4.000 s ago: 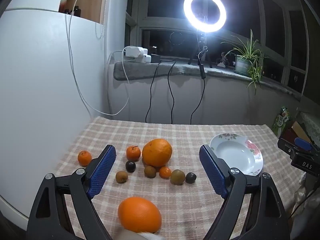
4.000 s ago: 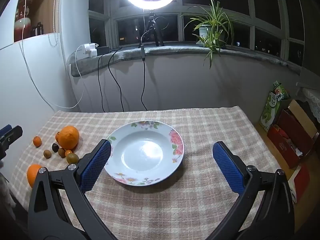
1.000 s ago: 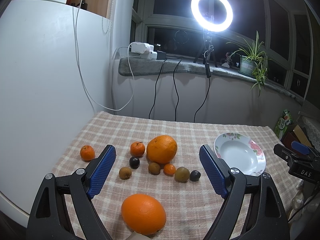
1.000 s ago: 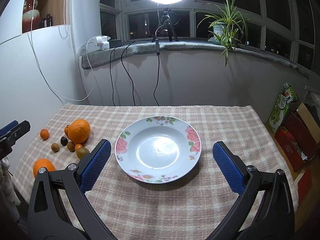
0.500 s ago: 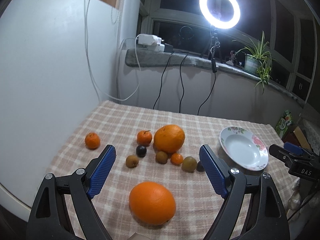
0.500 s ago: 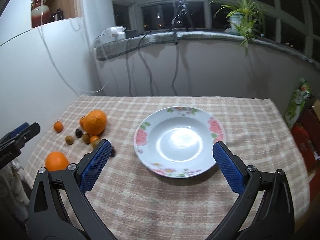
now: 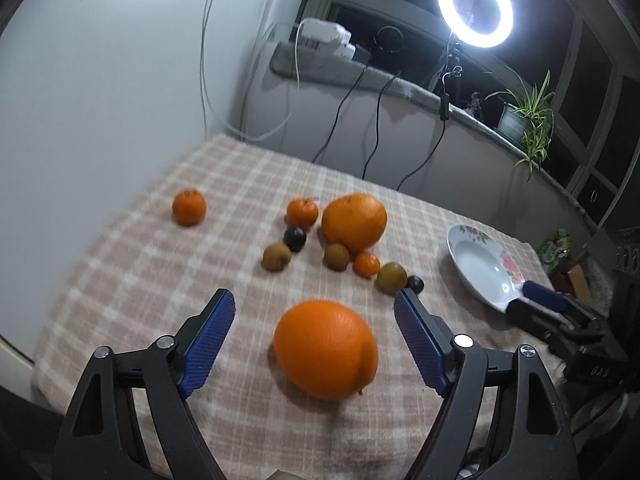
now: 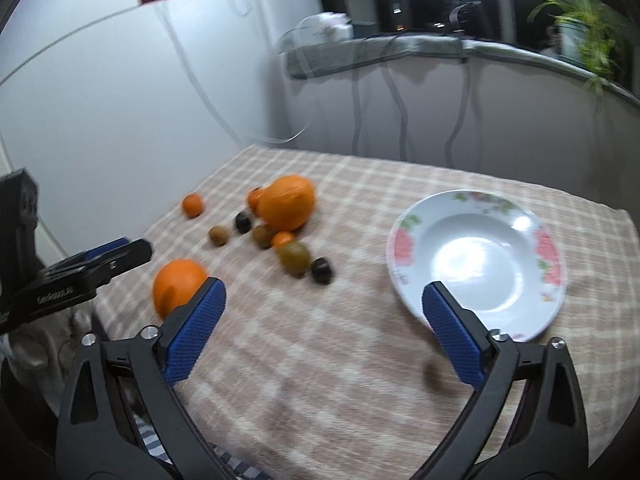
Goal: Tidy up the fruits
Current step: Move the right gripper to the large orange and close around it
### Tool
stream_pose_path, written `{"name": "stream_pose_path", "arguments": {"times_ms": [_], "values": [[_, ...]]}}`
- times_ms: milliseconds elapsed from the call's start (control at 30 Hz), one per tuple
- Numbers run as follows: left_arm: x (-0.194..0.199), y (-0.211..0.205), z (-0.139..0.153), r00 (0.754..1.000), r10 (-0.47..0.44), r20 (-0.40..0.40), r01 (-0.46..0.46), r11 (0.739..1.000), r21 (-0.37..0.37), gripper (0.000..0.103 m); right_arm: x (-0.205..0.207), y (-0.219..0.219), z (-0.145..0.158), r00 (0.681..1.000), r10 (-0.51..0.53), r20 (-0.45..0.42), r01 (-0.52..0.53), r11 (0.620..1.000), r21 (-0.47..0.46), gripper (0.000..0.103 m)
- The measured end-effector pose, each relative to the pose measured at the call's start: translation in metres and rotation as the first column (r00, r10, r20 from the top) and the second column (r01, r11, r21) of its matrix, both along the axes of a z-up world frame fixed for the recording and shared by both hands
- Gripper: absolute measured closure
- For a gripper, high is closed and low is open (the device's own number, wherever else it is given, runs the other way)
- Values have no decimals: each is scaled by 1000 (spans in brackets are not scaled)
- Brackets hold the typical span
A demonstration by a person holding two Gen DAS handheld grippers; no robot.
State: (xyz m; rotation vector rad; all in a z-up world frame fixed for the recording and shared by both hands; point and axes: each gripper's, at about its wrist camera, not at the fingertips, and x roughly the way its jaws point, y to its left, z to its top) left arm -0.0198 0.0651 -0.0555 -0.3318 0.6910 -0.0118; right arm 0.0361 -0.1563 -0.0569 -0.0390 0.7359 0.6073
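The only writing I can find is white lettering on the side of my left gripper [image 8: 86, 276] as the right camera sees it, blurred past reading; the marks on my right gripper [image 7: 560, 320] in the left view are no clearer.

The fruits lie on a pink-and-cream checked cloth [image 7: 140, 280] over the table. A large orange [image 7: 326, 348] sits near the table's front edge, smooth and bright, squarely between my left gripper's blue ribbed pads [image 7: 208, 340], which stand wide, are closing a little and do not touch it. Toward the middle is a second large orange [image 7: 354, 222], with a stemmed mandarin [image 7: 302, 212] beside it, a dark plum [image 7: 295, 239], two brown kiwis [image 7: 276, 257], a tiny mandarin [image 7: 366, 265], a greenish kiwi [image 7: 391, 278] and another dark plum [image 7: 416, 283]. A lone mandarin [image 7: 189, 207] lies nearer the left edge.

The flowered white plate [image 8: 476, 264] sits empty toward the right edge. My right gripper's jaws are wide, closing slightly, with nothing but cloth between them; one pad covers part of the plate's near rim.

The right view is smeared with motion, and a dark spot on the cloth by the right pad I cannot identify. My other pad there hides part of the near orange.
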Motion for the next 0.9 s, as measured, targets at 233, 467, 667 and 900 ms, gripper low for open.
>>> {"name": "stream_pose_path", "arguments": {"times_ms": [233,467,667,900], "values": [[-2,9,-15,999,-26,-44,22,995,-102,32,9,25,-20,983,112,-147,-100,991,86,11],[-11,14,-24,996,-60,-62,51,988,-143,34,31,43,-39,936,186,-298,-135,974,184,17],[-14,11,-33,991,-98,-90,84,985,-154,34,43,63,-41,904,249,-347,-178,958,225,17],[-9,-1,-39,983,-146,-108,130,981,-142,37,47,94,-47,862,326,-389,-250,940,232,24]]}}
